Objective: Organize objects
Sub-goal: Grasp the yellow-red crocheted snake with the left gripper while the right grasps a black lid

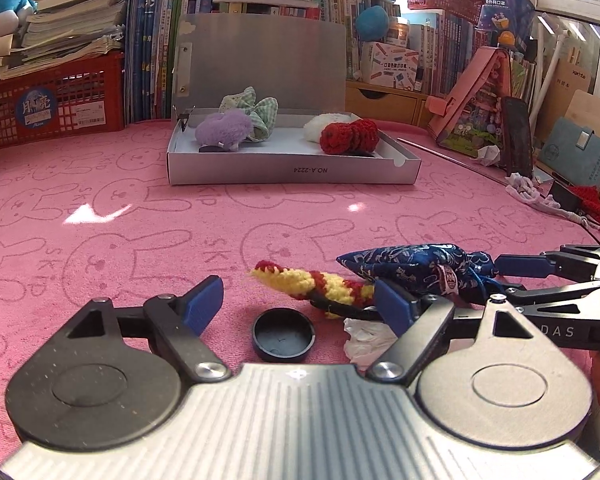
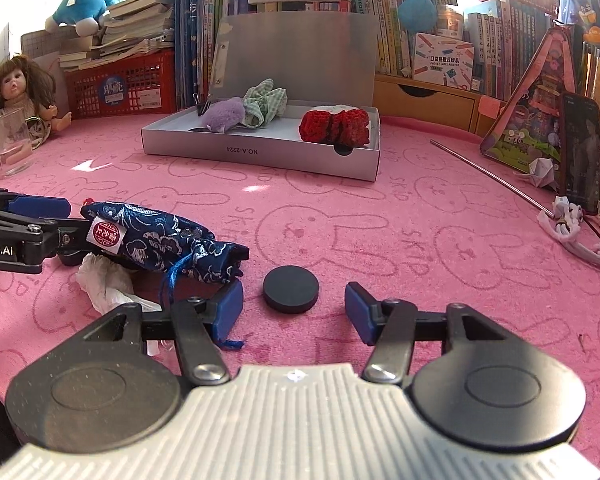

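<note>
My left gripper [image 1: 300, 306] is open low over the pink bunny cloth. A hollow black round cap [image 1: 283, 334] lies between its fingers, and a yellow-and-red crochet piece [image 1: 312, 284] reaches its right pad. A blue brocade pouch [image 1: 412, 268] lies just right, beside the right gripper's fingers [image 1: 524, 266]. My right gripper [image 2: 294, 310] is open, with a flat black disc [image 2: 291, 289] between its fingertips, untouched. The pouch [image 2: 160, 244] rests by its left finger, over crumpled white paper [image 2: 104, 284]. An open grey box [image 2: 260, 152] farther back holds purple, green, white and red soft items.
A red basket [image 1: 56, 104] under stacked books stands back left, with a doll [image 2: 20, 88] and a glass [image 2: 12, 144] beside it. Books line the back. At the right are a pink toy house [image 2: 540, 120], a dark phone [image 2: 582, 152], a thin metal rod [image 2: 488, 176] and white cord [image 2: 564, 220].
</note>
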